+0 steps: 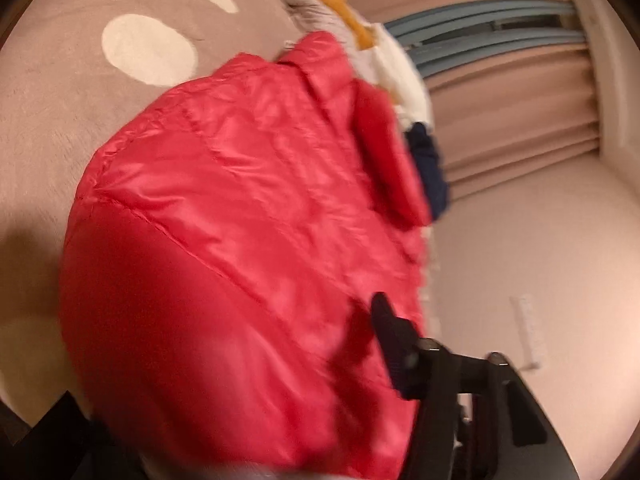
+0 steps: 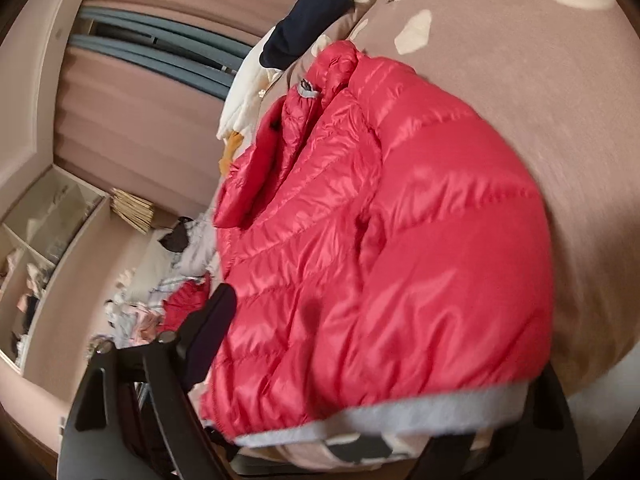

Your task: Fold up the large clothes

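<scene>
Through my left wrist camera, the shiny red quilted puffer jacket (image 1: 240, 216) lies on the beige white-spotted blanket (image 1: 60, 120); one black finger (image 1: 394, 344) of my left gripper (image 1: 256, 412) shows at its right edge, so I cannot tell its state. My right wrist camera shows the jacket (image 2: 400, 240) filling the near scene, its grey hem (image 2: 380, 416) nearest, and my right gripper (image 2: 360, 392) has one finger (image 2: 208, 320) visible at the left, its grip equally unclear.

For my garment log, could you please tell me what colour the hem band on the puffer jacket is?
Light grey hem band on the shiny red quilted puffer jacket, clearest in the right wrist view.

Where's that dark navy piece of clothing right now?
The navy garment lies at the bed's far edge, just beyond the red puffer jacket's collar, beside a cream garment.
</scene>
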The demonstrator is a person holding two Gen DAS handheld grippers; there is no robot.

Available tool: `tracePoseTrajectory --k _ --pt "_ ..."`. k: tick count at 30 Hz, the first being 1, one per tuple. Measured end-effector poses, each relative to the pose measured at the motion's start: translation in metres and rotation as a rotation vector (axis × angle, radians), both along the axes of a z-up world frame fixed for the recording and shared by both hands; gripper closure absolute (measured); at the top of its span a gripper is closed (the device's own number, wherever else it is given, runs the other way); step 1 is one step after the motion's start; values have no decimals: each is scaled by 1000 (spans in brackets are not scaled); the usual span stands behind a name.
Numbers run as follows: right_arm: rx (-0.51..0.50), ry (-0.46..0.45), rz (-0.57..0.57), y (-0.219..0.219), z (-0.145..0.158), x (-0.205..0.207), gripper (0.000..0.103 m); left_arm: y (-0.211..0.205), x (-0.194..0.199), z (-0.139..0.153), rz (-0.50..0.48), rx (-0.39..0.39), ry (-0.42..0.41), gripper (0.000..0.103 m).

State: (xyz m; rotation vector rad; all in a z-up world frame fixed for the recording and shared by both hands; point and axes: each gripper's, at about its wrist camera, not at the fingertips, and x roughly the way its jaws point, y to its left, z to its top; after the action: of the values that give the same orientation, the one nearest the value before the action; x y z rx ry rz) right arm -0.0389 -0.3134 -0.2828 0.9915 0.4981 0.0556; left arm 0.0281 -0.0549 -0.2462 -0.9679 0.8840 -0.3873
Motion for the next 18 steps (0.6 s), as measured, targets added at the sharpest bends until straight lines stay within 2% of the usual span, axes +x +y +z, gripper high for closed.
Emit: tracePoseTrajectory --k 2,3,4,5,6,7,9,14,16,18 --pt "-18 -21 -16 -3 0 4 26 2 5 -6 14 2 29 68" --pt "-33 -29 -24 -5 -2 7 32 4 5 -7 18 8 40 73" --pt "-44 -22 -33 -6 -5 9 47 5 4 -9 30 17 45 74" --pt "-79 7 -55 -7 -8 10 56 5 2 -10 37 27 46 77" --pt "-116 35 -73 -6 -11 10 76 5 0 -9 41 45 43 78" --pt "-166 57 -79 -5 -15 10 84 2 -3 -7 42 84 34 79" --pt "-211 33 -77 -4 -17 7 88 -2 -7 -2 47 156 16 80" --pt "-248 41 -78 -3 -14 5 89 -20 -19 19 90 415 -56 81" --pt "-259 51 -76 -4 -10 7 88 -22 -21 23 103 454 -68 81" --pt "-281 65 -73 -1 -3 10 88 -20 -16 27 108 449 -66 84"
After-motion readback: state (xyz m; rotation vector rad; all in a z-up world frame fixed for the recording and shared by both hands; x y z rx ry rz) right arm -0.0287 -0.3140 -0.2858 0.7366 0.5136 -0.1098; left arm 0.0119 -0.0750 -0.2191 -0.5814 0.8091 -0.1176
